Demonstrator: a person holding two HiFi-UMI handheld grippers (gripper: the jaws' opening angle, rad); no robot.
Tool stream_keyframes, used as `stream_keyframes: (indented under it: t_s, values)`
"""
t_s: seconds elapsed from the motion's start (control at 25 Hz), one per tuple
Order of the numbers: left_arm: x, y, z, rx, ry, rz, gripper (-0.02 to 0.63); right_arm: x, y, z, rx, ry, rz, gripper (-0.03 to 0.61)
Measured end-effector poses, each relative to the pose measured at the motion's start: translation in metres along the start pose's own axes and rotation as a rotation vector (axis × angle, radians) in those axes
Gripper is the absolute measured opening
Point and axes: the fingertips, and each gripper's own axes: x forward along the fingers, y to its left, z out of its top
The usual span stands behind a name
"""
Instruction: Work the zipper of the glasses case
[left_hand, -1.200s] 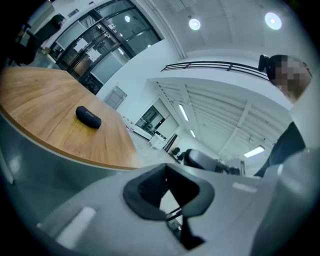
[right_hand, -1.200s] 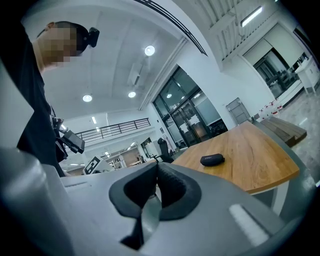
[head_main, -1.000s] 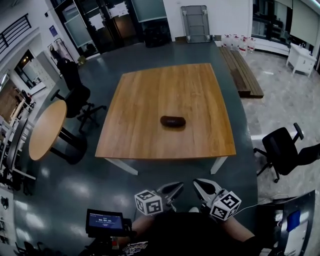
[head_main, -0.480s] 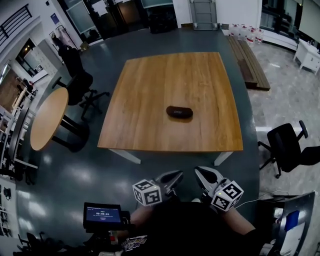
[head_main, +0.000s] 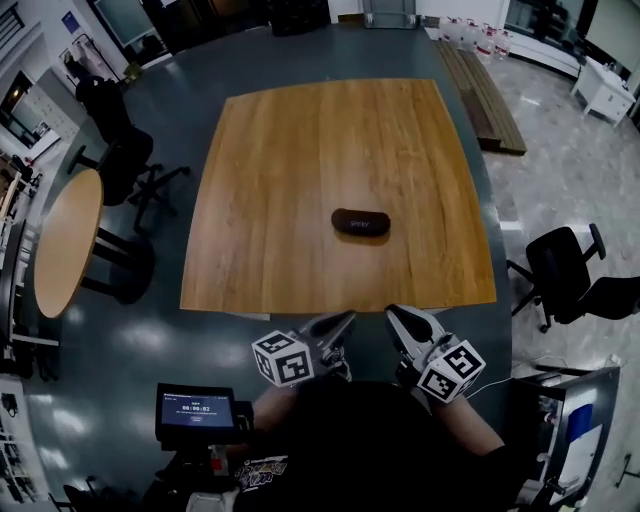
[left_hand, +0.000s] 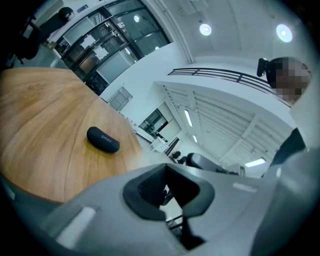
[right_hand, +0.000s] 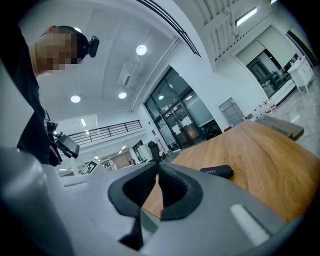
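Approach to the glasses case, both tools short of the table

Left gripper (head_main: 343, 320) is closed with nothing between its jaws and sits close to the person's body, off the near edge of the wooden table (head_main: 280, 180). The dark glasses case (head_main: 361, 222) lies flat near the table's middle, long side across, well apart from both tools. Its zipper pull is too small to make out. Right gripper (head_main: 396, 314) hangs beside the left, jaws all but together and just easing open, also empty. Judged from here, both need to come forward over the case. One should clamp the case body near an end before the other takes the pull tab, or the case will likely slide on the smooth wood.
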Motion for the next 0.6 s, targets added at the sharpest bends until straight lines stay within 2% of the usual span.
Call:
stream_keyframes:
  t_s: [0.36,0.6]
  values:
    - [0.007,0.068,0.057,-0.027,0.044,-0.056,0.002,0.087,-0.023,0.005,0.003,0.002,-0.079,0.028]
    - [0.007,0.090,0.081,-0.026,0.049,-0.090,0.002,0.118,-0.030,0.008,-0.007,0.001,-0.117,0.037]
